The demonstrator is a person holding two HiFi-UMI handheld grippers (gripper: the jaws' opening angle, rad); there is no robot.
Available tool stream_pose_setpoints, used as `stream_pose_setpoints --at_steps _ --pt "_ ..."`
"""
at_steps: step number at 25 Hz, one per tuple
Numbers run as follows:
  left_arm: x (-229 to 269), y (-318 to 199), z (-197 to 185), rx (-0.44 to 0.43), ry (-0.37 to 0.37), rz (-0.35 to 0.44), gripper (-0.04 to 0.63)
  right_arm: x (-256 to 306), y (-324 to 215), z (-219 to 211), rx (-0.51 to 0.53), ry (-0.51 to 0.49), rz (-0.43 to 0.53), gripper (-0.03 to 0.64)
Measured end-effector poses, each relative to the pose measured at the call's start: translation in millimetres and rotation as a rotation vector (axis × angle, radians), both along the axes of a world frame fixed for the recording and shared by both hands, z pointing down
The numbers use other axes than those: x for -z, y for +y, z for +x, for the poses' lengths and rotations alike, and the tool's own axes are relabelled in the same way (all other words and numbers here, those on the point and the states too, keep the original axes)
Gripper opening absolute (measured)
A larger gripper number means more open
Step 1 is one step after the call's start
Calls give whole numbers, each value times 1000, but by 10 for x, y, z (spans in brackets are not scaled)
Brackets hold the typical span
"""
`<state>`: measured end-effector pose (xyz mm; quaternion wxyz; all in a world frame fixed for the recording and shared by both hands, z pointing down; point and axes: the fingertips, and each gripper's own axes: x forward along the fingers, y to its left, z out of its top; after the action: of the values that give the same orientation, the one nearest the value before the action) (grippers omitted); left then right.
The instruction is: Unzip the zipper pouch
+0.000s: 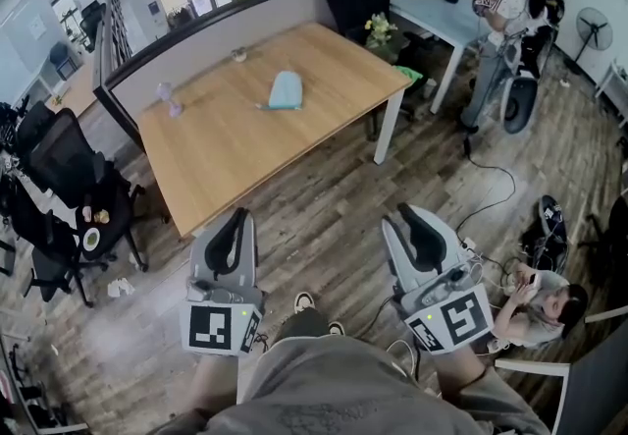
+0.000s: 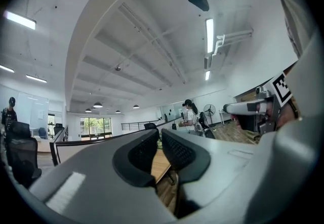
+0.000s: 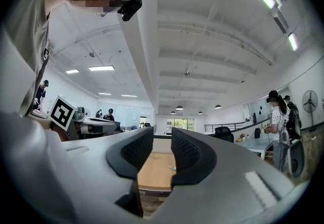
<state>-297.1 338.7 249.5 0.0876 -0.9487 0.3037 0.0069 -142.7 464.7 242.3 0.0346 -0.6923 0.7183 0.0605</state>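
The only container in sight is the zipper pouch [image 1: 286,89], pale blue, lying flat near the middle of the wooden table [image 1: 221,143], well ahead of both grippers and a little nearer the line of the left one. It is too small in the frame to tell whether its zip is open or what is inside.

The left gripper [image 1: 235,217] and the right gripper [image 1: 406,216] are held side by side over the floor, short of the table's near edge, touching nothing. The left one's jaws stand almost together with only a slit between the pads and nothing in it. The right one's jaws stand moderately apart, also empty.

The head view alone shows the whole tabletop, with 2 small objects near its far edge, beyond the pouch and to the left.

The right gripper view frames the tabletop in its gap, with the pouch as a blue speck by the right-hand pad. It also catches the left gripper's marker cube [image 3: 62,112] off to the left.

The left gripper view shows only a corner of the table through its slit, and no pouch.
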Motion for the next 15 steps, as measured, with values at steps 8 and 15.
stream_pose_setpoints --at_steps 8,15 --pt "-72 -312 204 12 17 7 173 -145 -222 287 -26 -7 -21 143" --pt "-224 -805 608 -16 -14 -13 173 -242 -717 662 -28 -3 -47 143"
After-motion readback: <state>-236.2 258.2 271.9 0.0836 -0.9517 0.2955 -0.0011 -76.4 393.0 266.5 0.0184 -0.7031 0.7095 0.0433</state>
